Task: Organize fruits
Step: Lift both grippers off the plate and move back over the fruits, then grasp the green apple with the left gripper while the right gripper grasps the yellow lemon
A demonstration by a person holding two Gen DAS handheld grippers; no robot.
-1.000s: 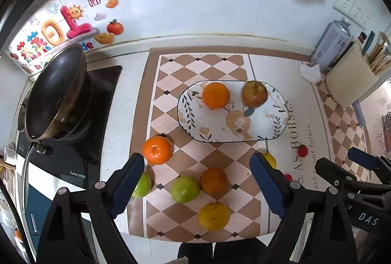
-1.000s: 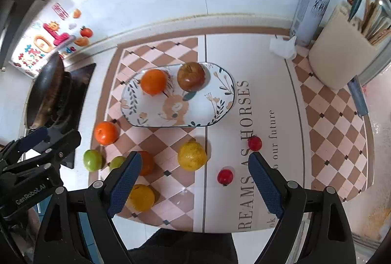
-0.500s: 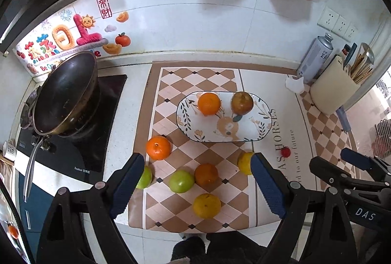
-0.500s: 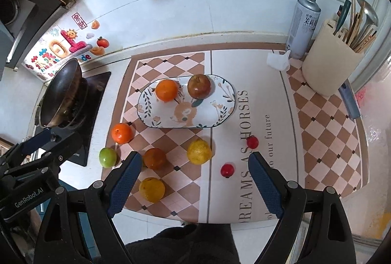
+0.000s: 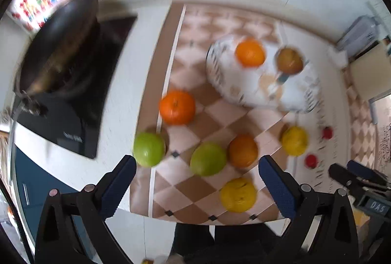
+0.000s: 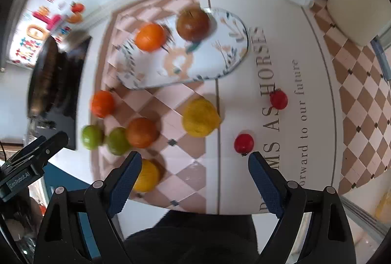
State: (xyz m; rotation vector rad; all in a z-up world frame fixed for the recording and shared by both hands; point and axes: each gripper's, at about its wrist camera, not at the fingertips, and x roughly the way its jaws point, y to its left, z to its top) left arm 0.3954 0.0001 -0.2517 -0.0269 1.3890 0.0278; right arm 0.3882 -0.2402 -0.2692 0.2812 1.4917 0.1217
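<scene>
While our left gripper (image 5: 196,166) has just been spreading its jaws, nothing sits between them; our right gripper (image 6: 194,162) gapes empty too. At lower centre of the left view we see a green fruit (image 5: 207,159), a dark orange (image 5: 243,150) and a yellow citrus (image 5: 238,194) on the checkered mat (image 5: 188,190). Toward the upper right, the patterned plate (image 5: 224,78) carries an orange (image 5: 250,53) and a brownish apple (image 5: 290,60).
</scene>
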